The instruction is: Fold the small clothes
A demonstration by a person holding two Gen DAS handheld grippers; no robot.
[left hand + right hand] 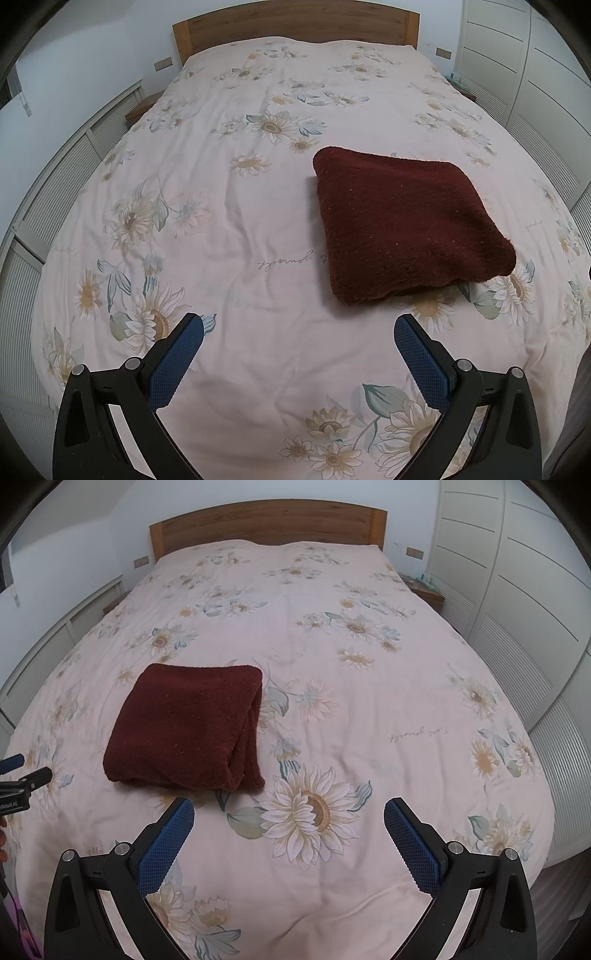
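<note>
A dark red knitted garment (406, 225) lies folded into a thick square on the bed; it also shows in the right wrist view (184, 727), with its folded layers facing right. My left gripper (297, 326) is open and empty, above the bedspread, near and to the left of the garment. My right gripper (288, 808) is open and empty, near and to the right of the garment. The left gripper's fingertips (22, 768) show at the left edge of the right wrist view.
The bed is covered by a pale pink bedspread with sunflowers (258, 229). A wooden headboard (295, 29) stands at the far end. White louvred cabinets (55, 206) run along the left, a white wardrobe (517, 590) along the right. Bedside tables (424, 590) flank the headboard.
</note>
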